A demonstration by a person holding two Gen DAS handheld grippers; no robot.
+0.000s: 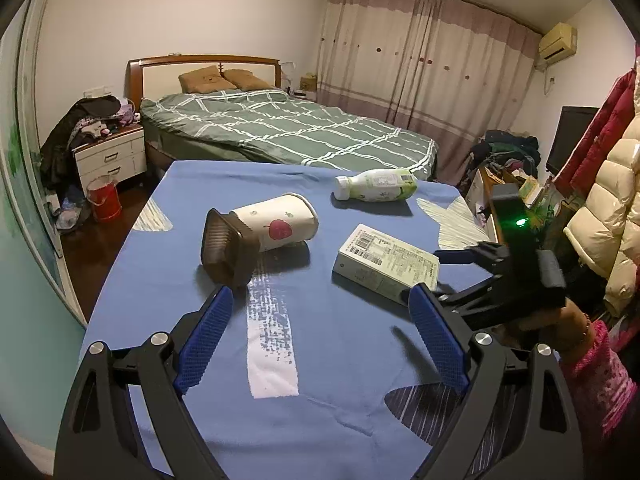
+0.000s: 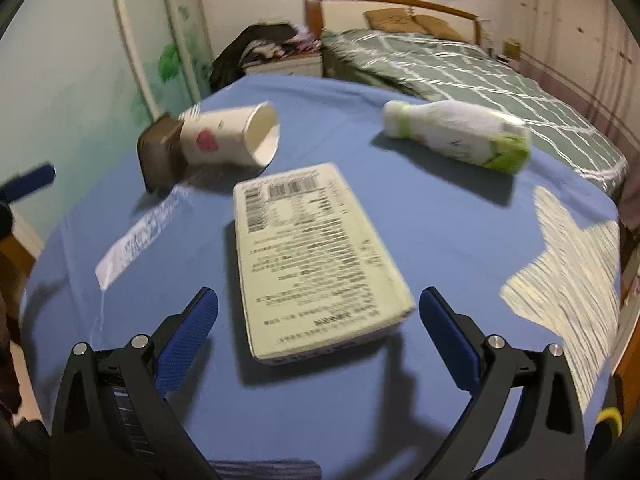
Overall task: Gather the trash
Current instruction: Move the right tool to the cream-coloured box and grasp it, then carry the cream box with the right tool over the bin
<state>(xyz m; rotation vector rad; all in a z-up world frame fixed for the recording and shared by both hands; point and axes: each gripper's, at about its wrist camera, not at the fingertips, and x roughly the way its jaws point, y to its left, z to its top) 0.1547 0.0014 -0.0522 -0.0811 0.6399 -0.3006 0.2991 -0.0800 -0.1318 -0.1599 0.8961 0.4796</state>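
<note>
Four pieces of trash lie on the blue-covered worktop point(image 1: 320, 360). A paper cup point(image 1: 276, 222) lies on its side with its base against a brown tray point(image 1: 226, 250) that stands tilted on edge. Behind them, toward the bed point(image 1: 280, 128), a white bottle point(image 1: 376, 186) lies on its side, well apart from the cup. A flat box point(image 2: 316, 256) lies label-up near the middle.

The left tool point(image 1: 320, 336) hovers over the cloth, jaws wide apart and empty, with the tray just beyond its left finger. The right tool point(image 2: 318, 326) is likewise spread open, holding nothing; the near end of the box sits between its fingers without touching either.
</note>
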